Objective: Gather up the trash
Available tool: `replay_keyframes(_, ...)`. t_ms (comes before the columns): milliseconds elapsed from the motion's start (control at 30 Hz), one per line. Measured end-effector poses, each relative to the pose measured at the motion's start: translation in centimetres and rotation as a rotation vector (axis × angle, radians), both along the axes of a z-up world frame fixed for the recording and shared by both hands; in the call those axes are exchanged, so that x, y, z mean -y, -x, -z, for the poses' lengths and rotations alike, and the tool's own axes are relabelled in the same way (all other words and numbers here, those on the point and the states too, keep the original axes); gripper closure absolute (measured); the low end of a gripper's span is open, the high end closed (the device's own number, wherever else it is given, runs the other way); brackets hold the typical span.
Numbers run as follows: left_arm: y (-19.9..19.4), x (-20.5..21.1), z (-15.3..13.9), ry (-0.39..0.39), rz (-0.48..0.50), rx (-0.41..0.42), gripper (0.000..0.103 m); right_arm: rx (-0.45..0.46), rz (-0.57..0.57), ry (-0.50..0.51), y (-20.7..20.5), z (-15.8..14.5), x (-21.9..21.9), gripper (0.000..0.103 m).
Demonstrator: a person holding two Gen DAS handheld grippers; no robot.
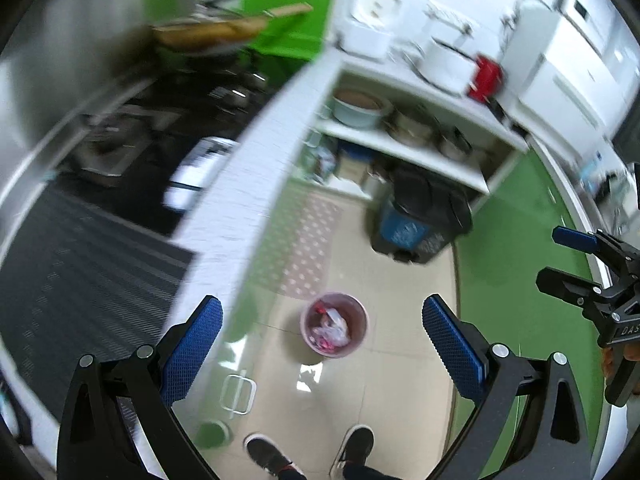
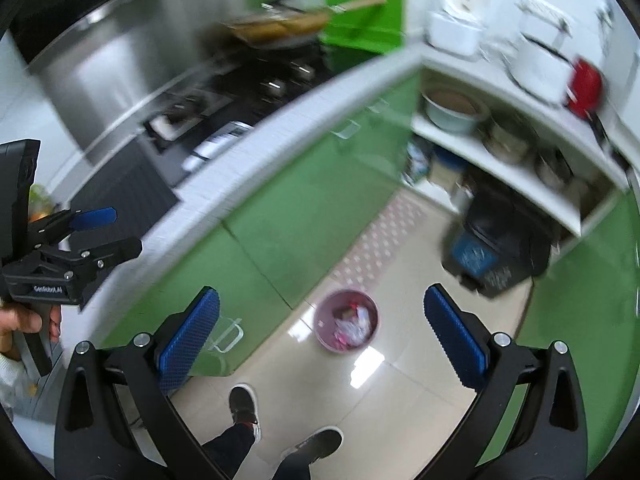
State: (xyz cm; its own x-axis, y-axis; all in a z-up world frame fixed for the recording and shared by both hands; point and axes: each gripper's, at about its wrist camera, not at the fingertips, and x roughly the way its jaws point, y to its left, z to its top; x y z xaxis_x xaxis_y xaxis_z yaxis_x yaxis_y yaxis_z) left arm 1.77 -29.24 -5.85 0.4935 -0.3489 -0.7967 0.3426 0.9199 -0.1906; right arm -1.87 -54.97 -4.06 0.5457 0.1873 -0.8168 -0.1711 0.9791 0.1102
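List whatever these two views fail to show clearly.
- Contents of the pink bin: too small in both views; crumpled plastic and red scraps only.
- Print on the dark blue-panelled bin: motion blur, both views.
- Pots on the white shelf: blurred.
- Stovetop items: smeared by motion.
- The person: only shoes show, cut by the bottom edge.
- Both tongs, left and right: open, empty.

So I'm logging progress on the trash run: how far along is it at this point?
Early. Done: nothing visibly collected, though the small pink wastebasket on the floor already holds crumpled wrappers and plastic. In hand: nothing; the left gripper and right gripper are both open and empty, held above the basket. Left: pick up the basket or its contents and likely carry them to the larger black bin by the shelves.
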Motion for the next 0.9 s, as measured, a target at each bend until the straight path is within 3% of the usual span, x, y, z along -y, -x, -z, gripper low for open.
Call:
replay_keyframes(400,3.4,-15.0,-6.7,-0.010,-0.232,0.111,0.007,0.133,-0.280,-0.043,-1.2,-7.9,-14.7,0.003)
replay_keyframes(667,4.3,-22.9,-8.1,-0.029,-0.287,0.135,0.007,0.179,-0.360,-0.061,-2.0,-10.3,-23.4,0.003)
replay_keyframes(900,4.7,-26.5,-8.4,-0.037,-0.311,0.136,0.007,0.182,-0.429,-0.089,-2.6,-11.3,-29.3,0.003)
